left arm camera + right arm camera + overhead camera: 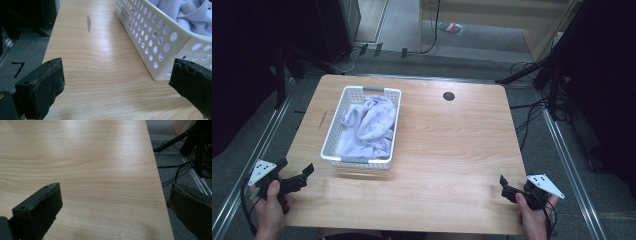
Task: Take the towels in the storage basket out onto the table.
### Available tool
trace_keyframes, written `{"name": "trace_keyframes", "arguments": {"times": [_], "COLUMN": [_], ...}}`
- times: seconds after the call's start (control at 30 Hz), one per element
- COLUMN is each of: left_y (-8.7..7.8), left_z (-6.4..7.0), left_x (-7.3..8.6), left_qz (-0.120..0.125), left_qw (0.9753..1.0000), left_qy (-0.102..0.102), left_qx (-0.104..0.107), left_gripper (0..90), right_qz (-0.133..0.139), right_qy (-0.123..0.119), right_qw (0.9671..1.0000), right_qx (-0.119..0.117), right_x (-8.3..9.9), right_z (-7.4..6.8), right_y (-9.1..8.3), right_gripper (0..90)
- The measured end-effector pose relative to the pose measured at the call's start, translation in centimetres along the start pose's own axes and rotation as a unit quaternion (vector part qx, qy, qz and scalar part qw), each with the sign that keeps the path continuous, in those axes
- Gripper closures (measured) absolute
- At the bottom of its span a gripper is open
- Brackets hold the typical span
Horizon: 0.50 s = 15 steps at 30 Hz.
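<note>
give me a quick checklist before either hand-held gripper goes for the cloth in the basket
1. Left hand-held gripper open and holding nothing: ok, jaws stand wide apart in the left gripper view.
2. Right hand-held gripper open and holding nothing: ok, jaws apart over bare wood.
3. Cloth reachable from above: ok, the lilac fabric lies bunched in the white basket with part heaped near rim height.
4. Basket fully on the table: ok, it sits on the left half, inside the edges.
5. Path from left hand-held gripper to basket: ok, only bare wood lies between them.
6. Whether anything lies under the cloth: cannot tell, the fabric covers most of the basket floor.
</note>
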<state>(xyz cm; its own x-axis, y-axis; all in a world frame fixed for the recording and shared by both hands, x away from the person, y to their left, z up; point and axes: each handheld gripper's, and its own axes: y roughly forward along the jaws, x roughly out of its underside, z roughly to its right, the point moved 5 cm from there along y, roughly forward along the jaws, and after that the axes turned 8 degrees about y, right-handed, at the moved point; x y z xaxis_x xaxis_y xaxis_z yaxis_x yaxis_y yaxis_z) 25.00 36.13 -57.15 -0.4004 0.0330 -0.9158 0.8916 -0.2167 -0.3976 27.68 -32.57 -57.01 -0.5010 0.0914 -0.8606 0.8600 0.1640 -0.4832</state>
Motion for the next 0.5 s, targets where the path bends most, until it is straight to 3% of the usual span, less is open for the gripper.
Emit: {"name": "trace_keyframes", "arguments": {"times": [0.1, 0.3, 0.5], "left_y": [0.0, 0.0, -1.0], "left_z": [0.0, 0.2, 0.3], "left_x": [0.0, -0.2, -1.5], "left_qz": [0.009, 0.0, 0.004], "left_qw": [0.9997, 0.9998, 0.9996], "left_qy": [-0.005, 0.008, 0.004], "left_qx": [0.021, 0.019, 0.029], "left_gripper": [0.0, 0.0, 0.0], "right_qz": [0.0, 0.002, -0.001], "right_qy": [0.0, 0.003, 0.001], "right_qw": [1.0, 1.0, 1.0], "right_qx": [-0.001, -0.004, -0.003], "right_x": [0.0, 0.0, 0.0], "right_z": [0.0, 0.0, 0.0], "right_y": [0.0, -0.1, 0.0], "right_gripper": [0.0, 0.0, 0.0]}}
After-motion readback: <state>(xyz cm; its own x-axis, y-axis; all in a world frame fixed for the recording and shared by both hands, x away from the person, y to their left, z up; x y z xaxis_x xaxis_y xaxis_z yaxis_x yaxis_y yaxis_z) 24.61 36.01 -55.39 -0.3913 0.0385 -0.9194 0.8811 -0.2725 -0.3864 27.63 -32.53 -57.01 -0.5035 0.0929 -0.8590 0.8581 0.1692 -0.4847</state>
